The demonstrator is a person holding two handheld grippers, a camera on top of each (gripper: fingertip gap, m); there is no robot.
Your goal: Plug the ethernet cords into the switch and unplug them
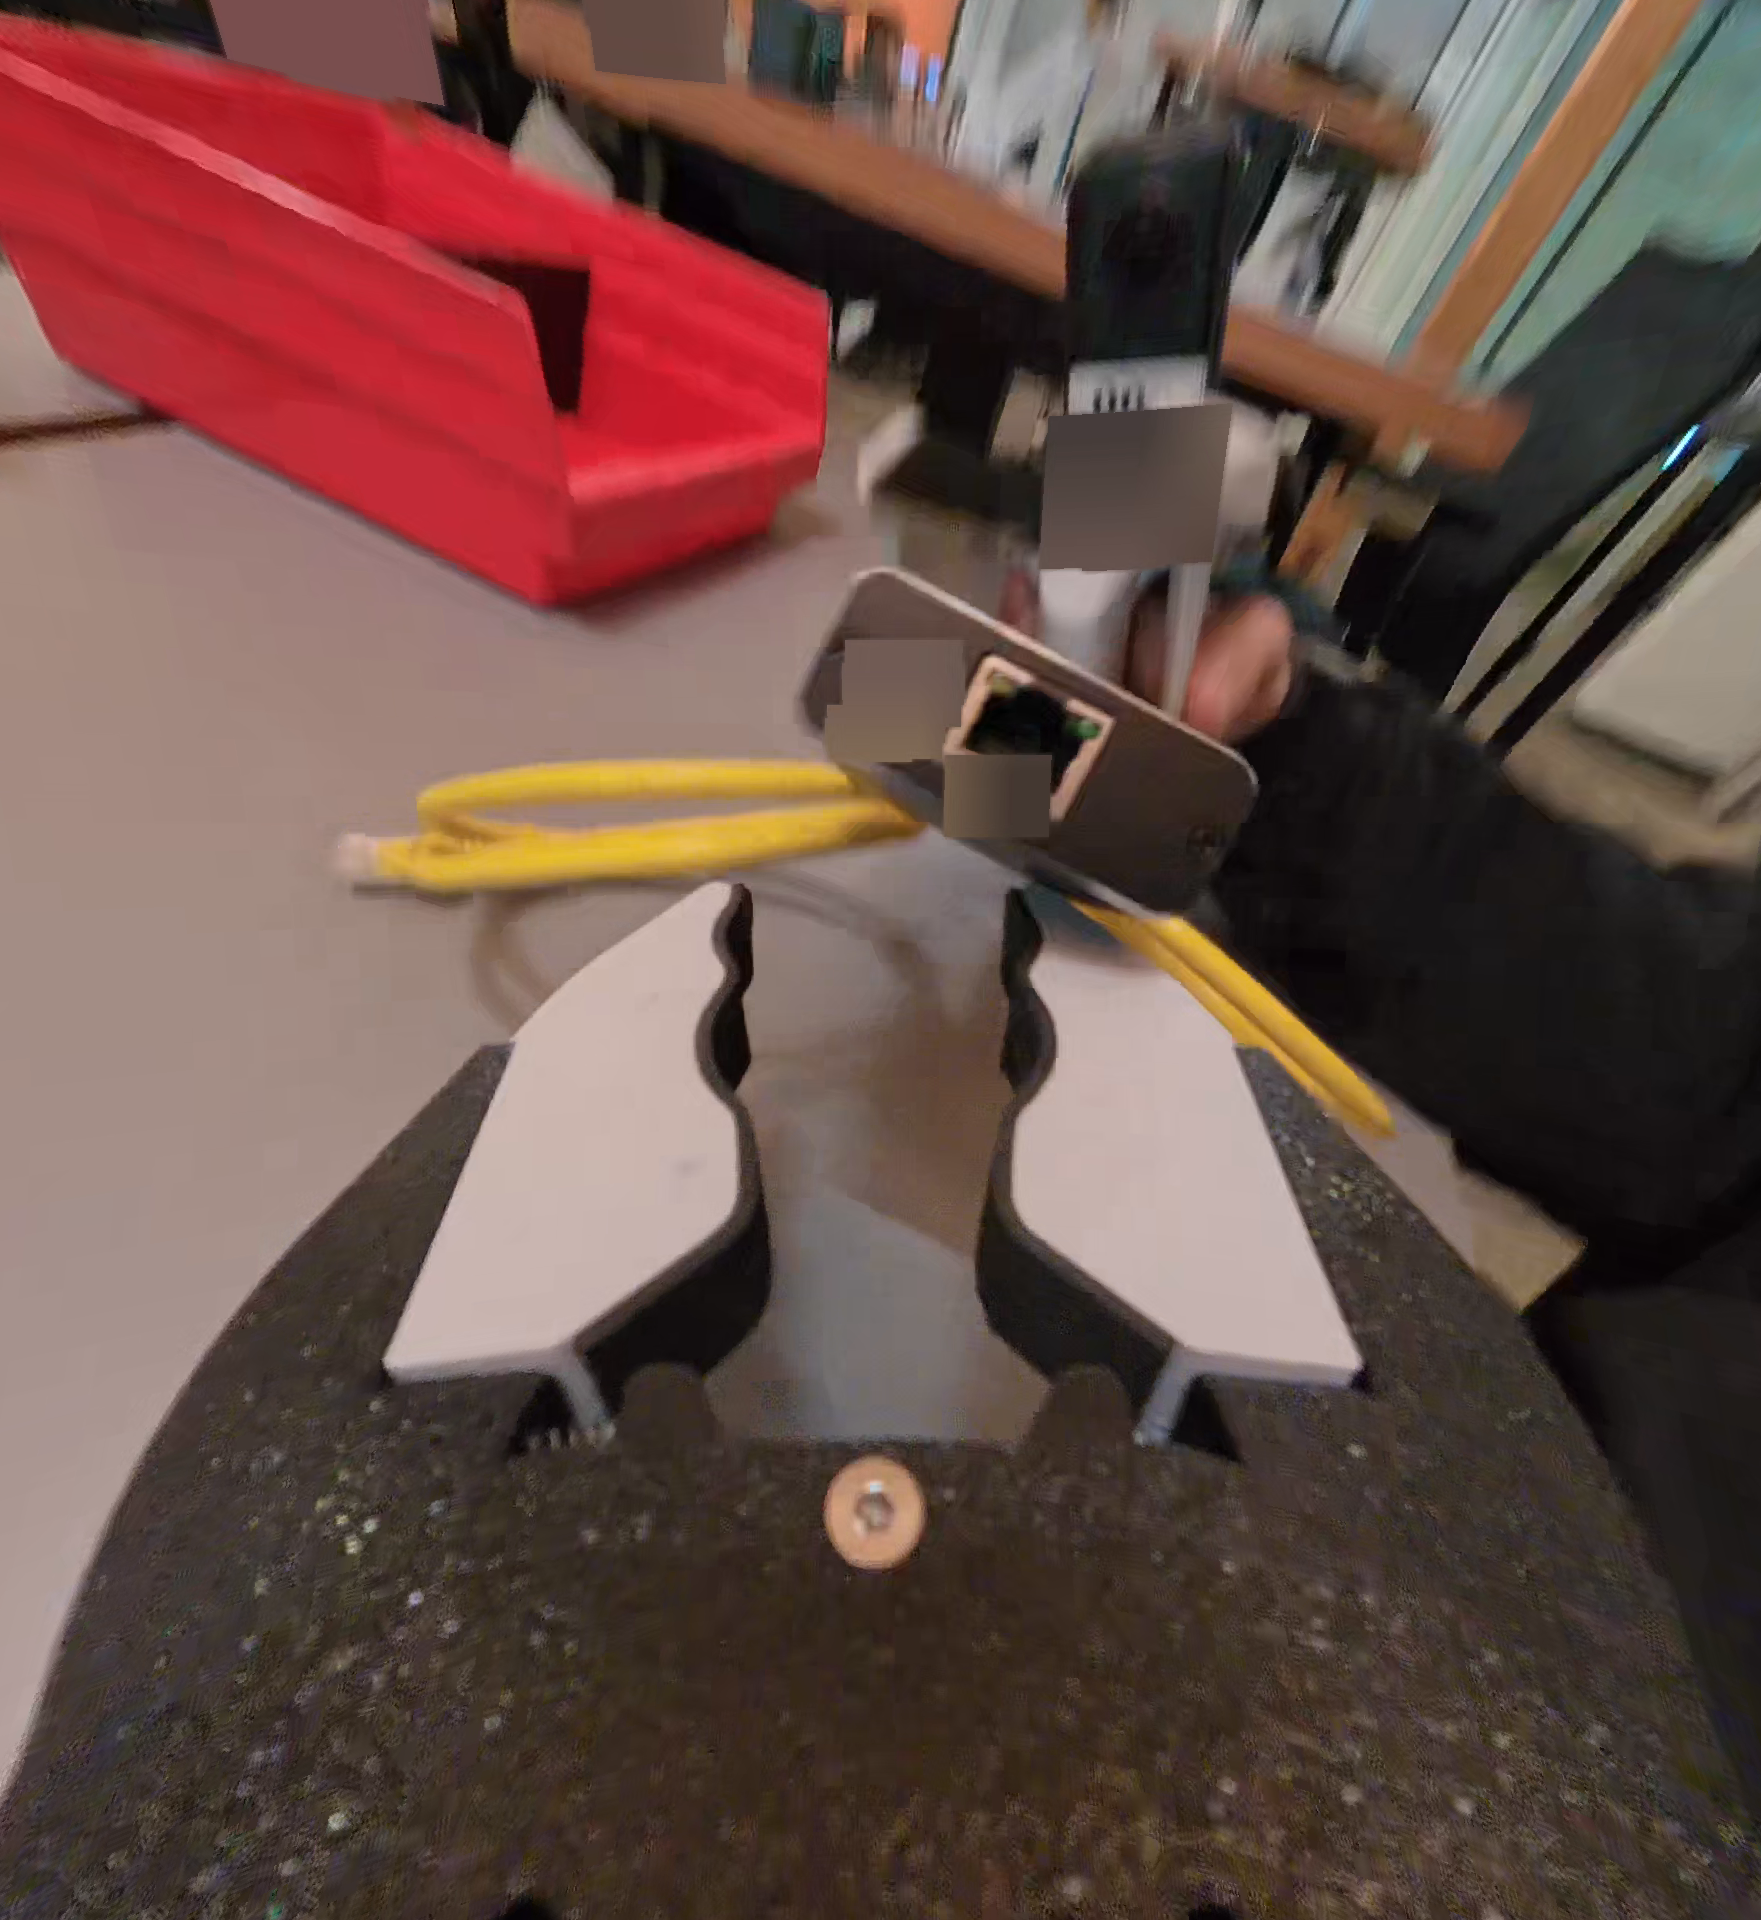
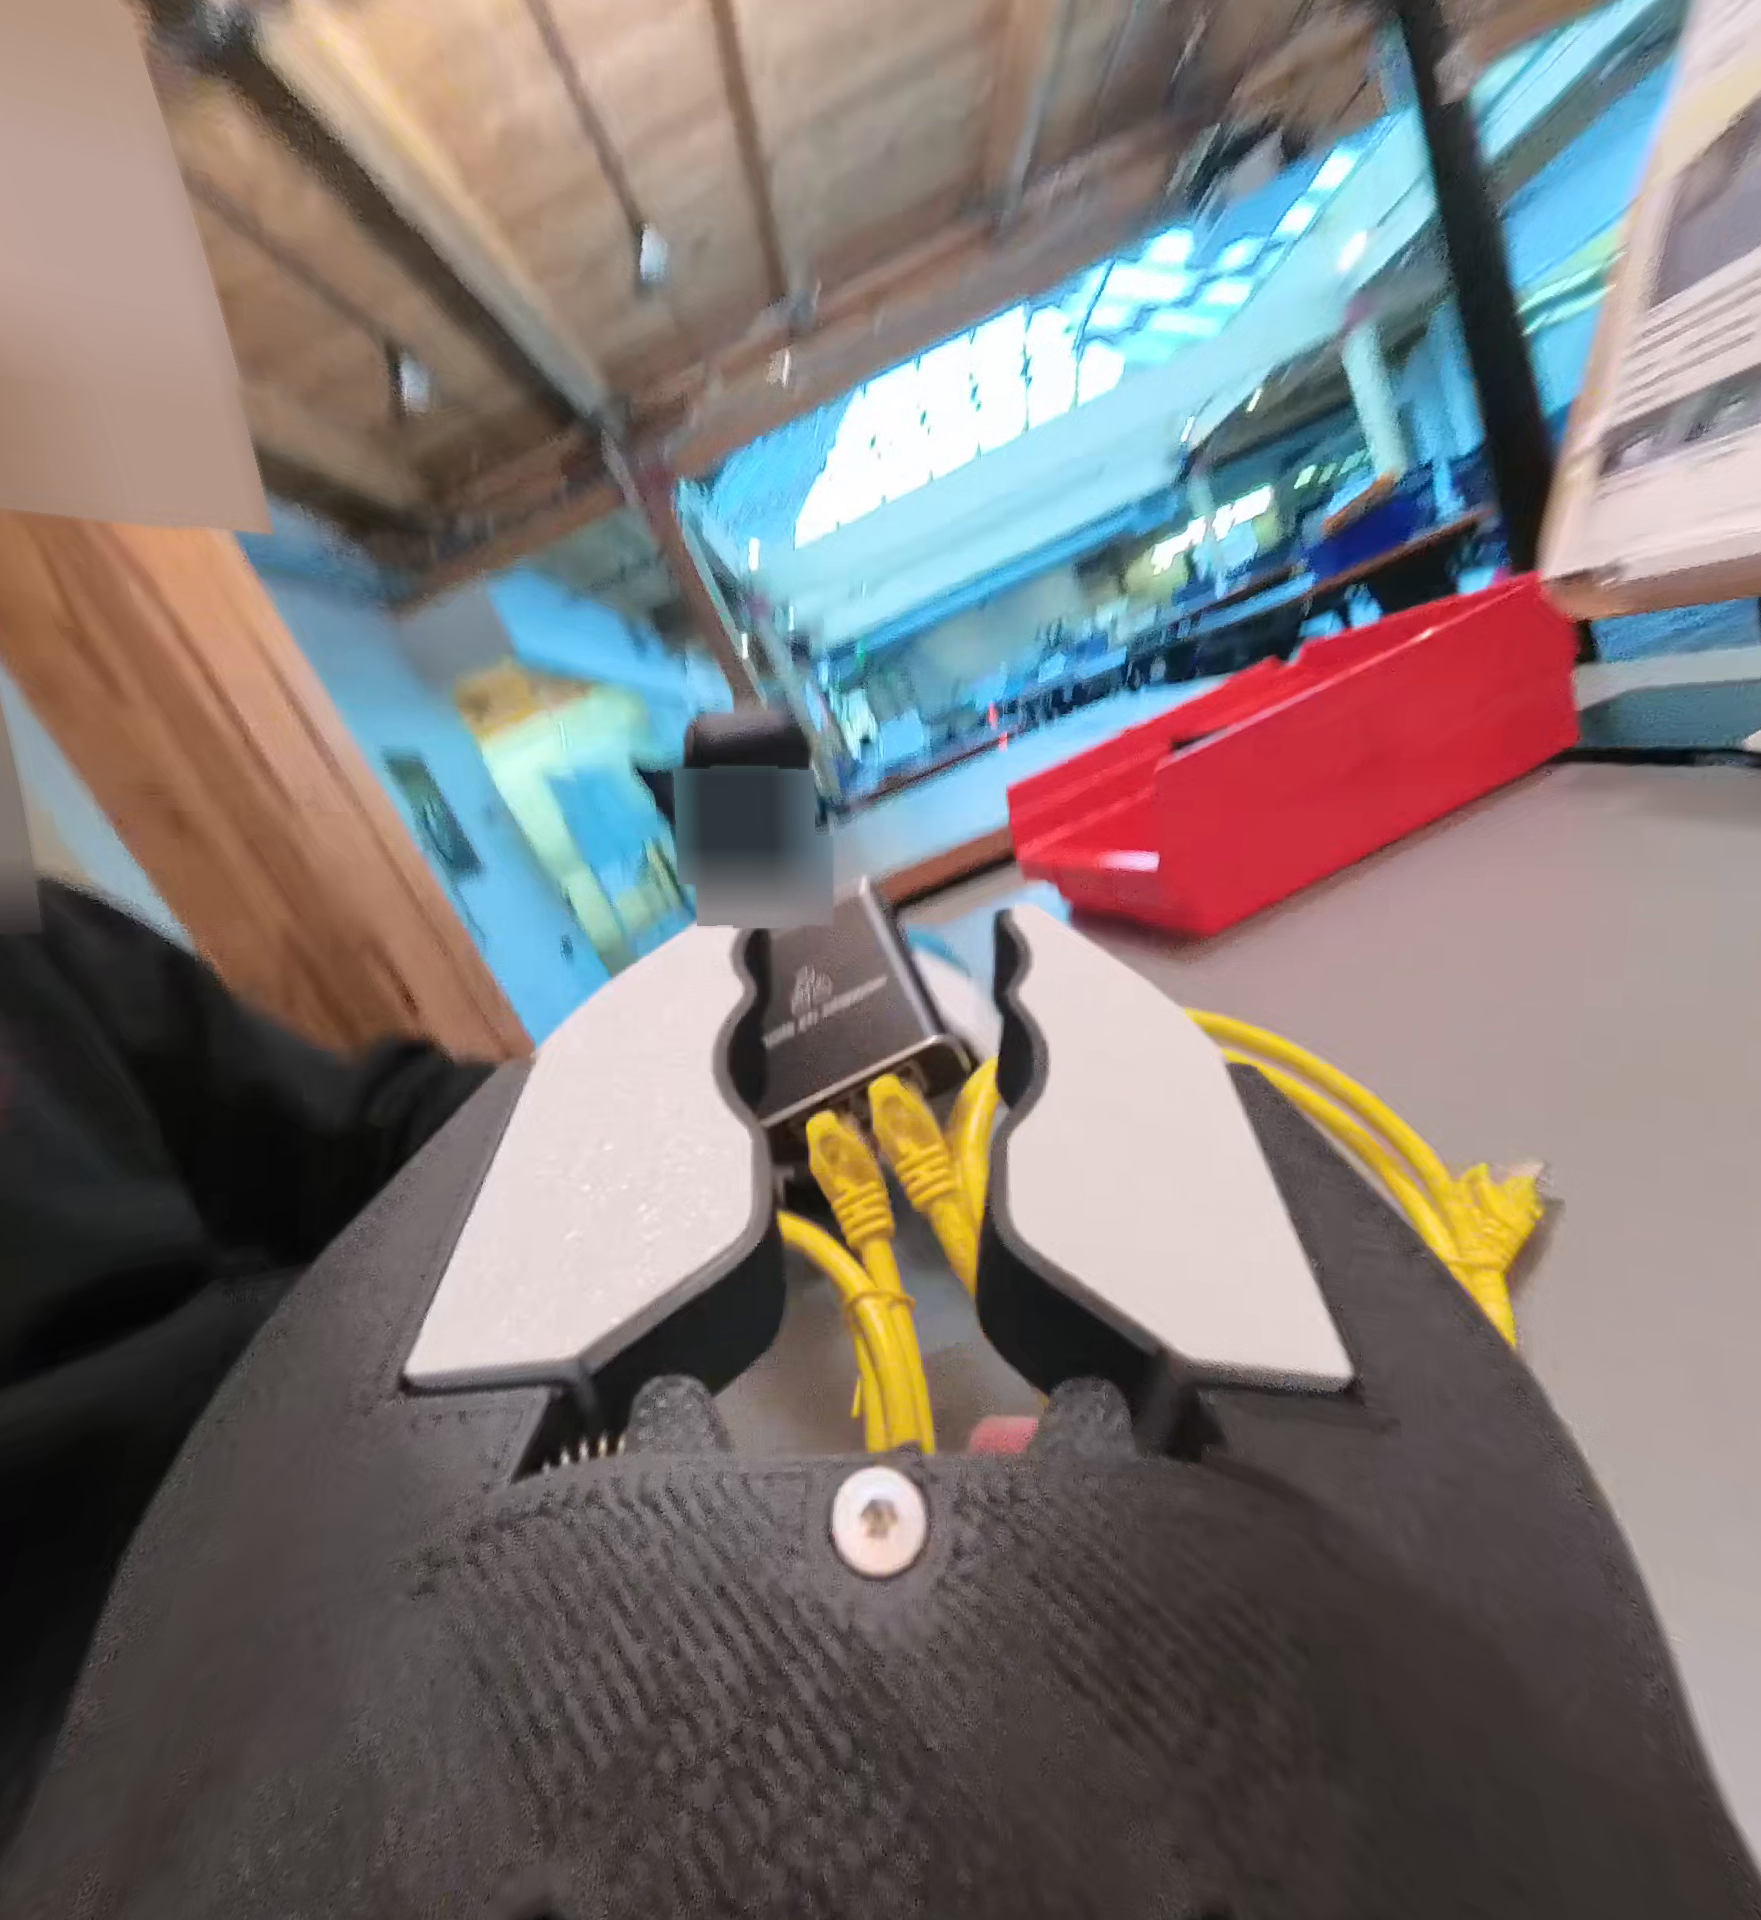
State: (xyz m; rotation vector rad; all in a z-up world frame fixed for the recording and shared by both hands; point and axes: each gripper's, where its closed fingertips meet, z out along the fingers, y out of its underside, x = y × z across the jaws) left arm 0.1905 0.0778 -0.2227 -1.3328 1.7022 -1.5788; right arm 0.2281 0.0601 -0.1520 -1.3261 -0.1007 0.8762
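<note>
Switch raised off tabletop, cords plugged in.

The switch [image 2: 848,1023] is seen lifted and tilted between the right tongs [image 2: 871,961]; whether it is clamped cannot be told. Two yellow ethernet cords [image 2: 860,1174] are plugged into its near end. The left tongs [image 1: 876,904] are parted, empty, just before the switch [image 1: 1032,738]. A red bin [image 1: 419,312] is noted beyond it.
</note>
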